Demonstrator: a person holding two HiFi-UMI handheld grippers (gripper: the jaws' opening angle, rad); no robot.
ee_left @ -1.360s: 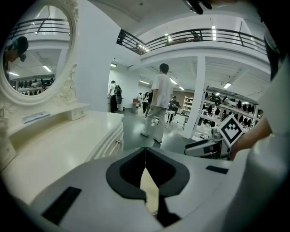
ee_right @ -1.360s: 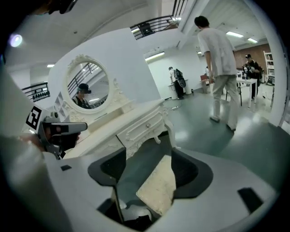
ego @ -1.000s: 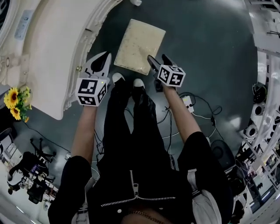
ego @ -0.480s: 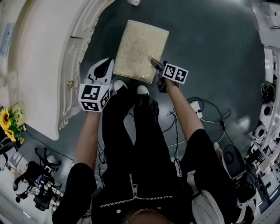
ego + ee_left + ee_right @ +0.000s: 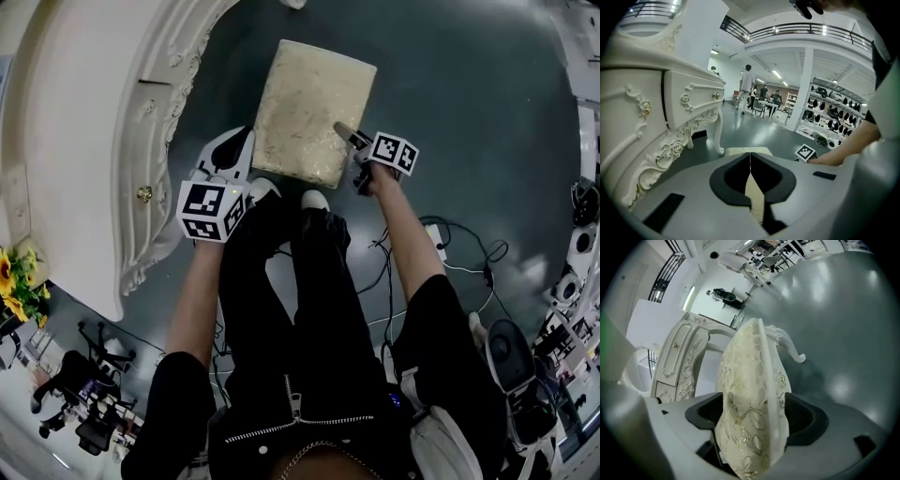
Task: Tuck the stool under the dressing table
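The stool (image 5: 314,108) with its cream patterned seat stands on the dark floor in front of my feet, just right of the white carved dressing table (image 5: 84,141). My right gripper (image 5: 345,133) is at the seat's near right corner. In the right gripper view its jaws (image 5: 754,404) are opening and straddle the edge of the seat (image 5: 750,394), which fills the gap. My left gripper (image 5: 234,142) hangs shut and empty by the seat's near left corner, close to the table. In the left gripper view the gripper (image 5: 750,157) points past the table's drawers (image 5: 689,101) at the stool (image 5: 747,151).
My white shoes (image 5: 314,199) stand right behind the stool. Cables and a power strip (image 5: 436,239) lie on the floor to the right. Sunflowers (image 5: 14,281) sit at the far left. Shelves (image 5: 834,117) and people (image 5: 747,86) show far off.
Both grippers have come down toward the stool. The right one has rolled, and its jaws now sit over the seat's near right corner.
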